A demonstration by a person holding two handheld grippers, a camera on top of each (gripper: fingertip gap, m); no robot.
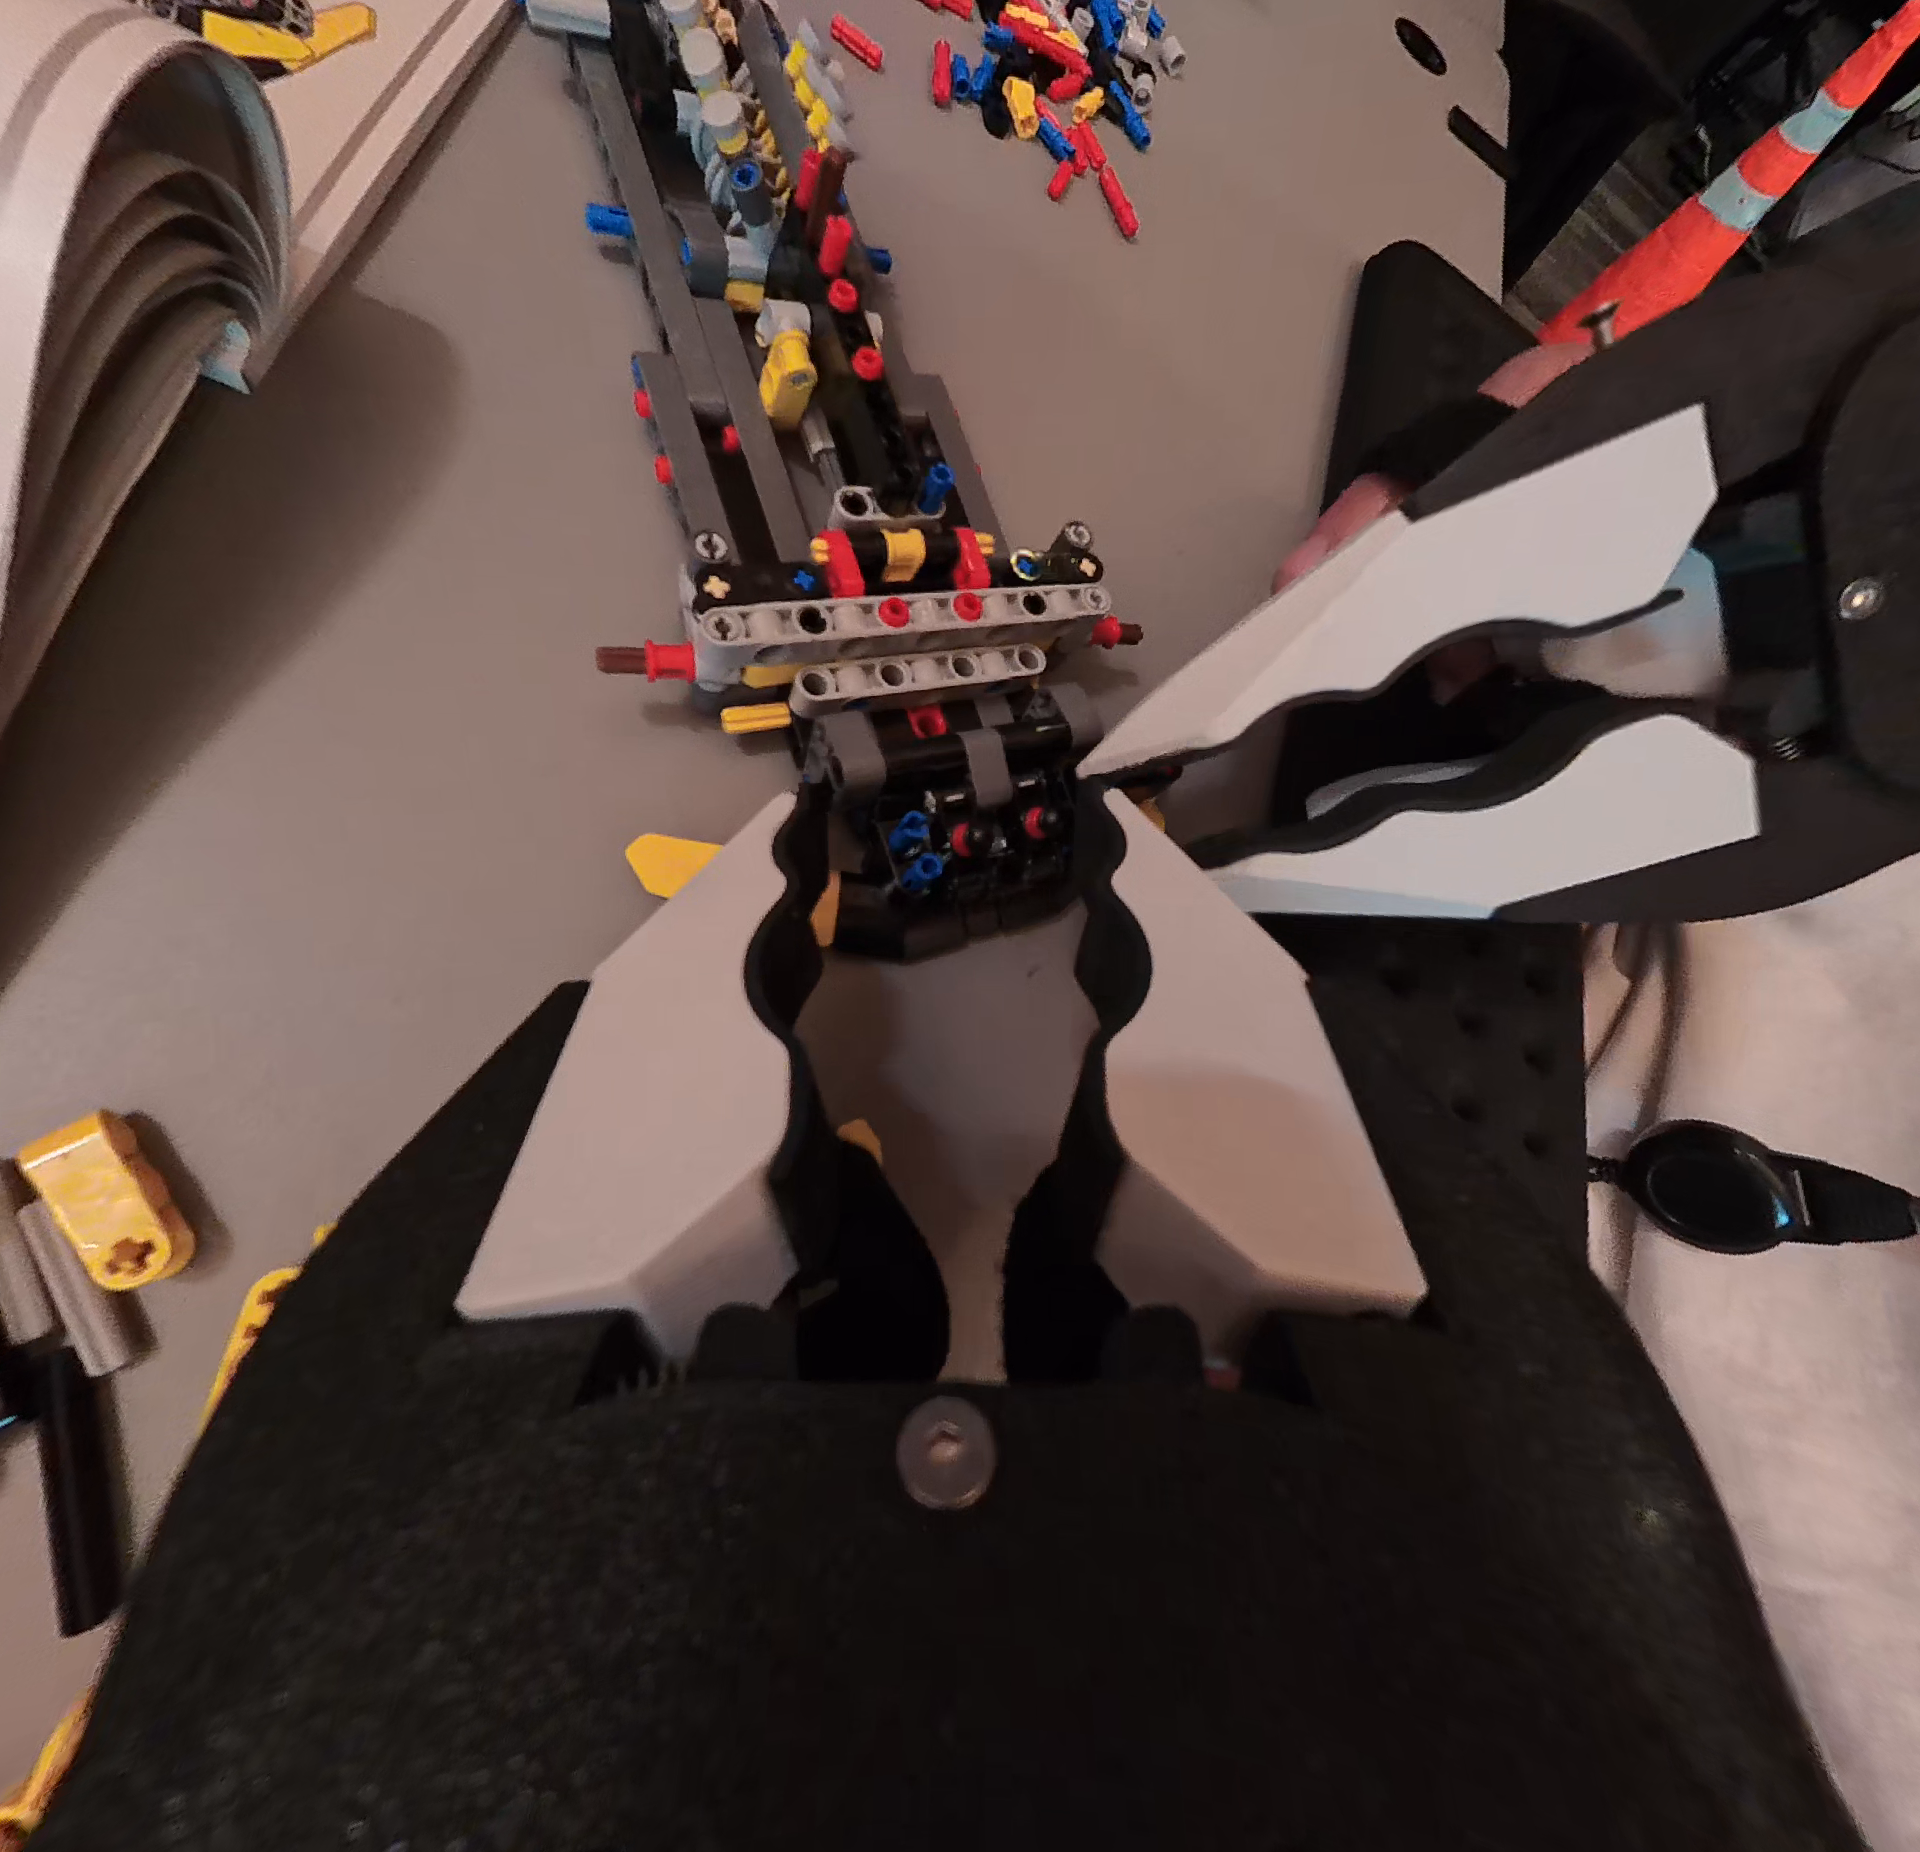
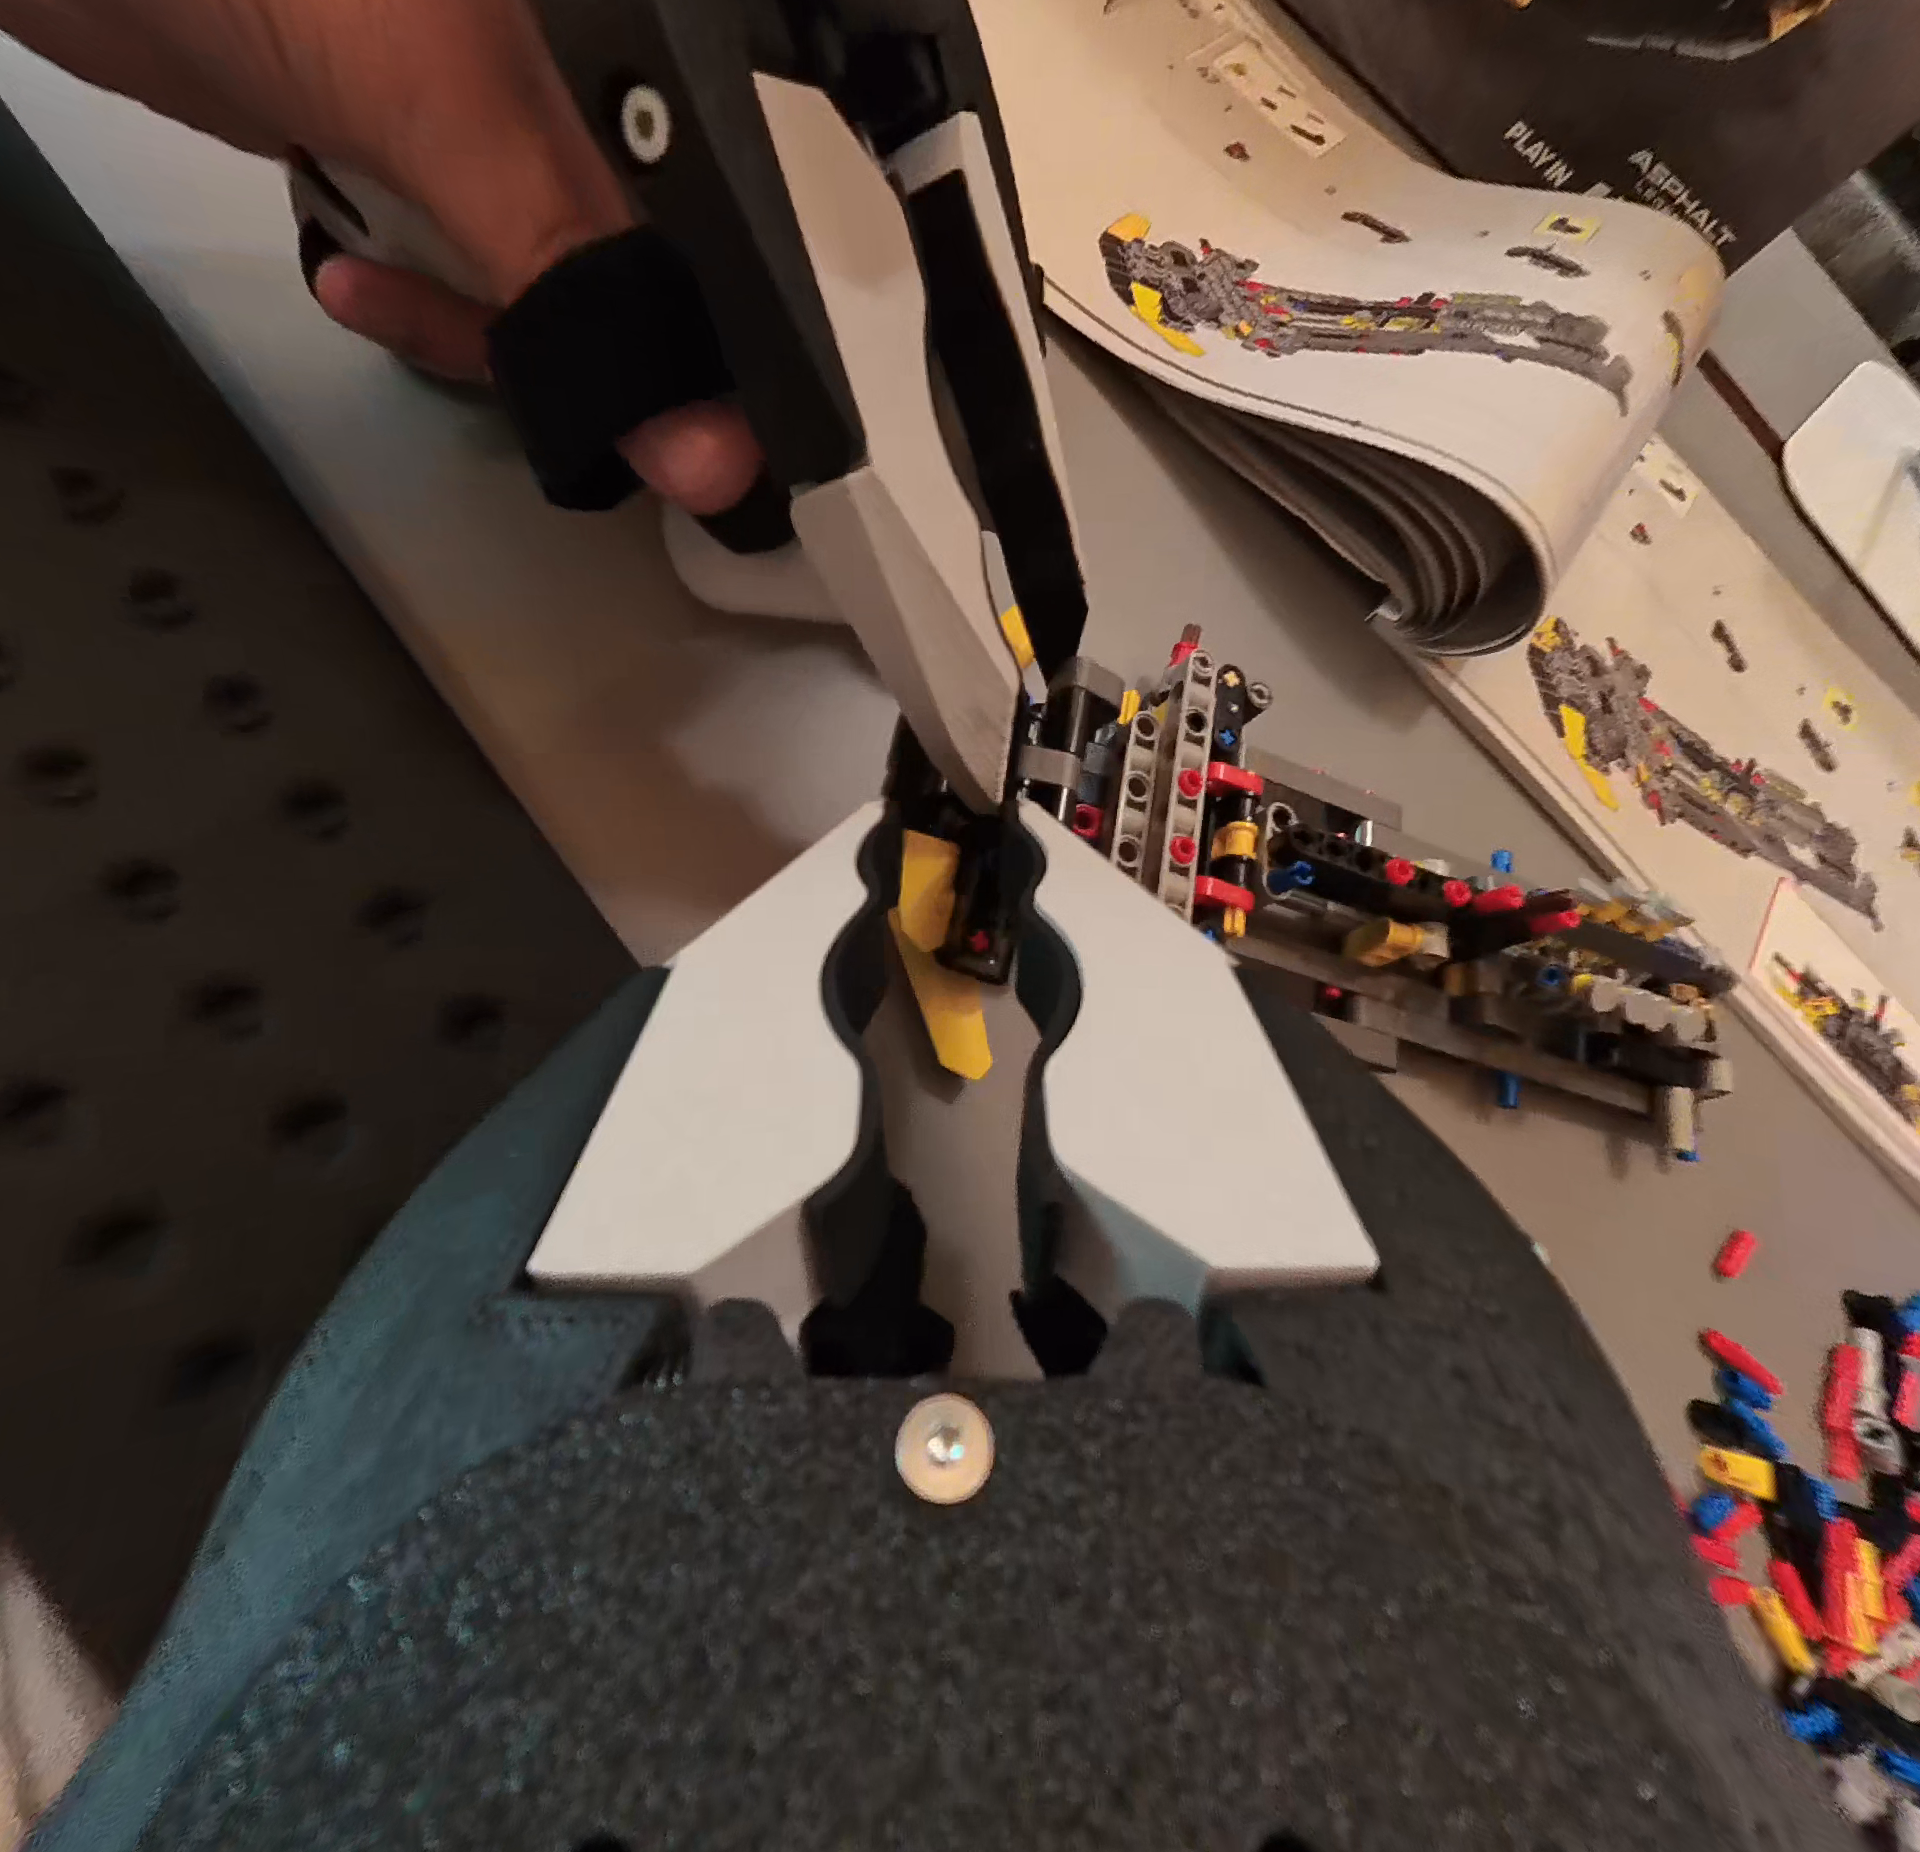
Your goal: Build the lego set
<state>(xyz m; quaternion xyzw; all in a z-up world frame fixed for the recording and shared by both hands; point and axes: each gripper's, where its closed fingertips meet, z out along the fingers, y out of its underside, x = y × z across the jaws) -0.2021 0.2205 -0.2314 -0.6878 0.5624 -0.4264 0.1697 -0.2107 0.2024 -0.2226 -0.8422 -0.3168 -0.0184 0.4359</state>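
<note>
The long grey and black lego model (image 1: 727, 420) lies on the grey table, its far end pointing away; it also shows in the right wrist view (image 2: 1455, 929). My left gripper (image 1: 945, 826) is shut on the model's black near end, one finger on each side. My right gripper (image 2: 951, 826) comes in from the right side and is closed on the same end, around a black part with a yellow panel (image 2: 945, 1013). In the left wrist view the right gripper (image 1: 1143, 810) touches the model's right corner. In the right wrist view the left gripper (image 2: 997, 763) comes down from above, held by a hand.
A pile of loose red, blue, yellow and black pins (image 1: 1049, 57) lies at the far right, also seen in the right wrist view (image 2: 1818, 1490). An open instruction booklet (image 1: 135, 192) lies to the left. Loose yellow pieces (image 1: 104, 1200) lie near left. A black perforated mat (image 1: 1455, 1054) borders the table.
</note>
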